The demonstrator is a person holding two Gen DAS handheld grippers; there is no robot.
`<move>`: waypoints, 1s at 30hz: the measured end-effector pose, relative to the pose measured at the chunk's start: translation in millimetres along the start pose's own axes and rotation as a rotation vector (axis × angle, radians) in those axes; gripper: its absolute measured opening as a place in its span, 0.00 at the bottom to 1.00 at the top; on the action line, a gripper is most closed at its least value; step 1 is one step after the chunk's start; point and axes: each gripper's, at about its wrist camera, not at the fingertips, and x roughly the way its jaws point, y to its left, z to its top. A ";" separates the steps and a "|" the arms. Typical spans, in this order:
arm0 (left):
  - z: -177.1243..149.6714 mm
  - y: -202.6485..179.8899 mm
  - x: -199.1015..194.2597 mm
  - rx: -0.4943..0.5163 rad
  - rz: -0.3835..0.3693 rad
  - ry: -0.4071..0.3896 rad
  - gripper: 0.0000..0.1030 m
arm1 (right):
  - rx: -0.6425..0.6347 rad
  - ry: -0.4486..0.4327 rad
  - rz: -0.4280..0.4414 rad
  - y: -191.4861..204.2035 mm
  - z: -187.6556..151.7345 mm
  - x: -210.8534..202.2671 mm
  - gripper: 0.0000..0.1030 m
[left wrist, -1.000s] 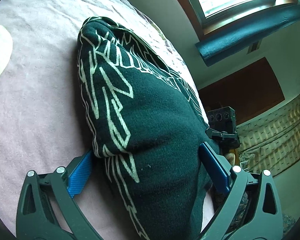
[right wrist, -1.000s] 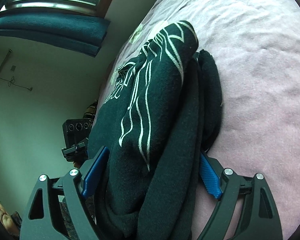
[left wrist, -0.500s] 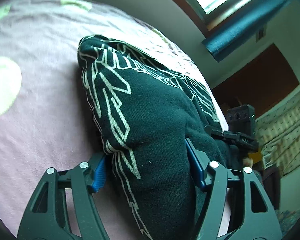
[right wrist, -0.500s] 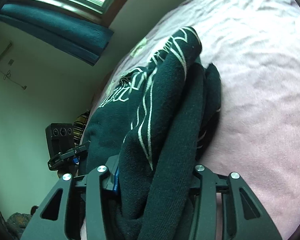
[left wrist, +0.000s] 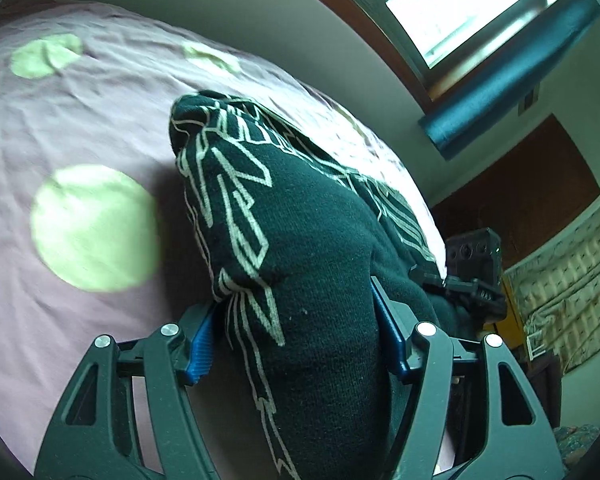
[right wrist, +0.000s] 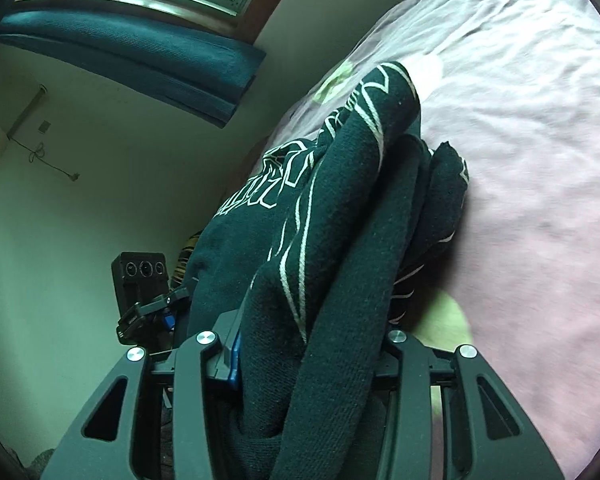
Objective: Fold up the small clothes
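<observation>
A folded dark green knit garment with pale line patterns lies bunched on the pink bed sheet. My left gripper is shut on its near end, with both blue pads pressed into the thick fold. In the right wrist view the same garment runs away from me in stacked layers. My right gripper grips that end; its jaws are still closing, the left blue pad is against the cloth and the right pad is hidden. Each view shows the other gripper's camera block beyond the garment.
The sheet carries pale green round patches. A window with a rolled teal blind is set in the wall behind the bed. A brown cupboard and a patterned cloth stand off the bed's side.
Both grippers went from wide open around the garment's ends to closed on it. Both have risen and drawn back, and more of the bed and wall shows.
</observation>
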 end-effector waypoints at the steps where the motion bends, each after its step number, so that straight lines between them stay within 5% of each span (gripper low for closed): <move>1: 1.6 6.9 0.9 -0.006 0.002 0.001 0.64 | 0.005 0.005 -0.006 -3.0 -1.4 4.0 0.40; 4: -4.4 33.1 18.2 -0.052 0.013 0.055 0.65 | 0.053 0.022 0.013 -21.6 -5.9 9.1 0.39; 7: -12.3 49.0 16.8 -0.088 -0.065 0.015 0.72 | 0.095 0.020 0.047 -29.5 -8.8 3.1 0.45; 11: -19.5 45.6 4.0 -0.114 -0.068 -0.001 0.78 | 0.041 0.021 -0.059 -2.2 -13.9 -15.0 0.70; 19: -62.1 19.9 -35.5 -0.069 -0.094 -0.024 0.89 | -0.044 0.030 -0.212 23.8 -63.9 -42.6 0.78; 25: -84.6 23.5 -28.6 -0.089 -0.048 0.022 0.90 | 0.067 0.016 -0.113 -8.6 -82.3 -40.6 0.84; 27: -91.1 28.2 -14.0 -0.097 0.014 0.069 0.89 | 0.034 0.027 -0.126 -1.2 -86.2 -39.5 0.80; 28: -92.5 22.5 -12.2 -0.050 0.039 0.047 0.81 | 0.039 0.042 -0.117 -0.8 -88.1 -37.7 0.76; 29: -91.2 18.6 -9.4 -0.025 0.033 0.051 0.60 | 0.044 0.043 -0.119 -0.6 -88.9 -36.8 0.68; 30: -89.8 17.4 -8.0 -0.034 0.017 0.062 0.60 | 0.044 0.043 -0.122 -1.7 -90.9 -37.5 0.61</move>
